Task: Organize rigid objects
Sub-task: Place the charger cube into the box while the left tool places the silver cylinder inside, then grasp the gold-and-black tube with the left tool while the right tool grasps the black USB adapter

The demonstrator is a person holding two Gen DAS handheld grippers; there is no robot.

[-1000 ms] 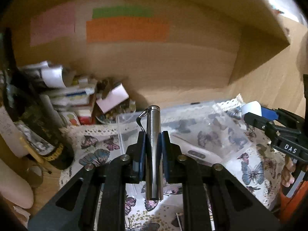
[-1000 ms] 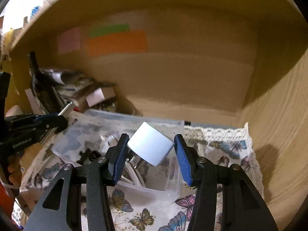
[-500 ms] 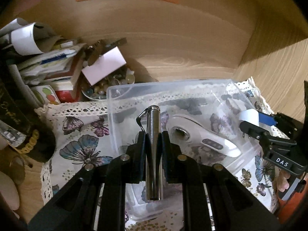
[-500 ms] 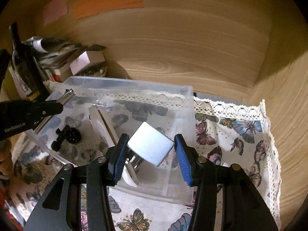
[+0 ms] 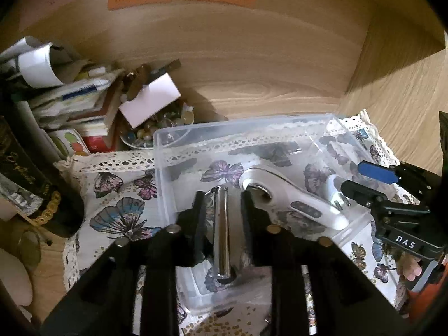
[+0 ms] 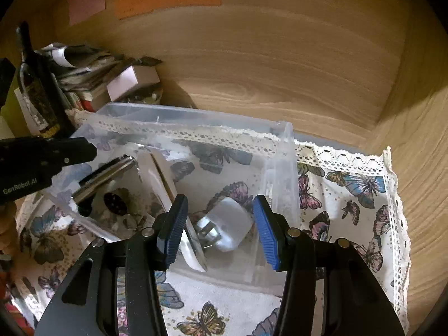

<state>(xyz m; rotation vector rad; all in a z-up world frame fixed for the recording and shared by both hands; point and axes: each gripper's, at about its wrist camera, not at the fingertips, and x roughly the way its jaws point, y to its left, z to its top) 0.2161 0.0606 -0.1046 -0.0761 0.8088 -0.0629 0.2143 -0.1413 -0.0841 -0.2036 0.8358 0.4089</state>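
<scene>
Both hand-held grippers hang spread over the clear bin (image 6: 280, 151): the left hand-held gripper (image 5: 221, 210) around the metal cylinder (image 5: 221, 232), the right hand-held gripper (image 6: 221, 224) around the white plug adapter (image 6: 232, 224), both lying inside. Best to lift straight up, clear of the walls. Only the left view shows the white thermometer-like device (image 5: 291, 198) whole; farther back, only the right shows a dark bottle (image 6: 33, 84) upright.
</scene>
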